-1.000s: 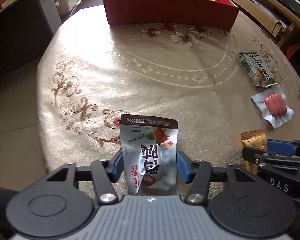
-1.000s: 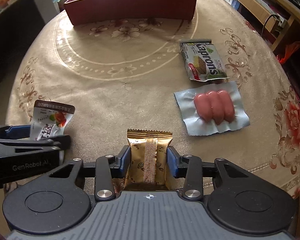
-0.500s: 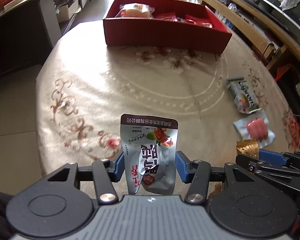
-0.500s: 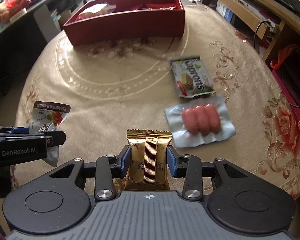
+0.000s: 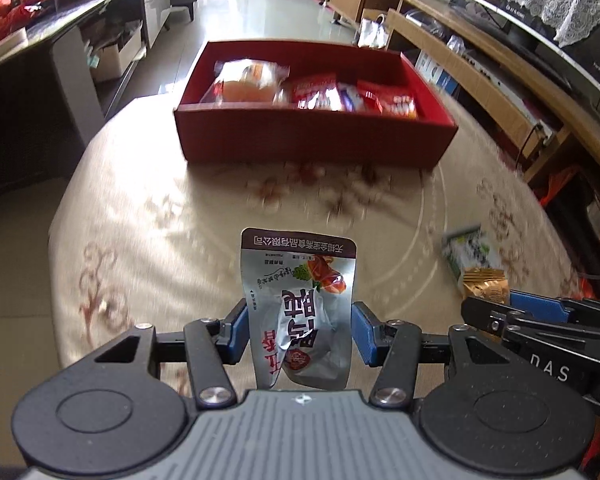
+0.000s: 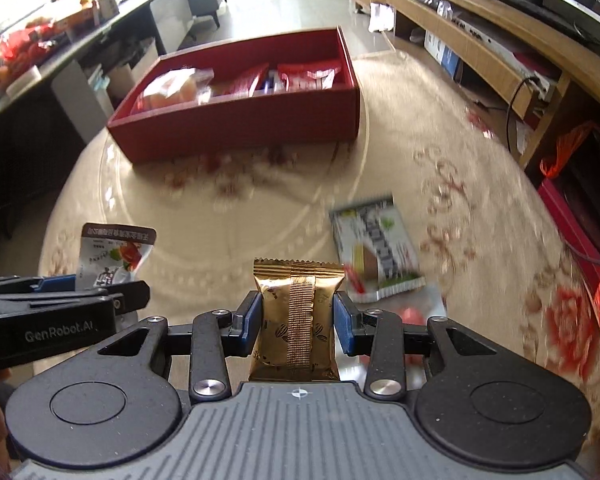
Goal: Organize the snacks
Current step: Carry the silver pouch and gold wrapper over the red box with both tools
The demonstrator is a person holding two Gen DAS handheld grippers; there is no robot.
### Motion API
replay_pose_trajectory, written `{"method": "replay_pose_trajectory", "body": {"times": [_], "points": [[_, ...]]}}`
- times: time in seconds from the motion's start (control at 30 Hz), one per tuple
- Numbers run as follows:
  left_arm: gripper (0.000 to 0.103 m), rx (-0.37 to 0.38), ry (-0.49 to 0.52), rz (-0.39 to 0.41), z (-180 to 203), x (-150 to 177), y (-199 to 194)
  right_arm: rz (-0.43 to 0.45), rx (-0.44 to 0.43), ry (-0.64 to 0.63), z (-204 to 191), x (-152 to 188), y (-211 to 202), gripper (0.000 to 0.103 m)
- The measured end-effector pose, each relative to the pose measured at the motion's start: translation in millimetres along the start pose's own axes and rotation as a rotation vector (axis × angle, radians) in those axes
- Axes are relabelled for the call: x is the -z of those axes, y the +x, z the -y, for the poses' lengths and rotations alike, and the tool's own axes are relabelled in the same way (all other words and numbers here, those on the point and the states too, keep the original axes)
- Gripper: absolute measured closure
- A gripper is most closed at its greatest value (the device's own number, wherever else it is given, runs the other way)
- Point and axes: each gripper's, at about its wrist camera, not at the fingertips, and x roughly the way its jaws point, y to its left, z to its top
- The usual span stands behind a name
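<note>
We hold both claws side by side above the near edge of the bench (image 5: 148, 216), pointing toward the far side. Our left claw (image 5: 299, 334) is clamped on a crinkled silver foil pouch (image 5: 300, 304) printed with dark characters and a red meat picture; it stands upright between the blue pads. Our right claw (image 6: 299, 318) is clamped on a glossy gold wrapper (image 6: 298, 316) with a ribbed centre seam and serrated top edge, also upright.

The bench is round, covered in a beige cloth with brown and red floral scrollwork. At its far side sits a rectangular red box (image 5: 316, 140), already holding a clear-wrapped orange bun at its left and red packets to the right. On the cloth to the right lies a flat green-and-white wafer pack (image 6: 374, 246), with a clear vacuum pack of pink sausages (image 6: 414, 316) just nearer, partly hidden behind our right claw. Both are blurred.
</note>
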Motion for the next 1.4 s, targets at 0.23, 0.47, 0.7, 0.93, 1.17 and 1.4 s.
{"method": "replay_pose_trajectory", "body": {"times": [0.23,0.47,0.7,0.93,1.17,1.4], "points": [[0.056,0.006,0.002,0.042,2,-38,8,0.042,-0.012,0.012,0,-40,11,0.057],[0.056,0.0,0.005,0.075,2,-70,17,0.07,-0.016,0.013,-1,-71,21,0.057],[0.055,-0.012,0.013,0.103,4,-99,26,0.106,-0.023,0.011,-4,-99,28,0.057],[0.055,-0.032,0.017,0.125,6,-126,40,0.126,-0.023,0.005,-4,-125,40,0.057],[0.055,-0.052,0.008,0.143,6,-150,55,0.139,-0.021,-0.003,-5,-146,54,0.057],[0.055,-0.079,0.0,0.143,4,-169,78,0.147,-0.024,-0.001,-5,-162,75,0.057]]}}
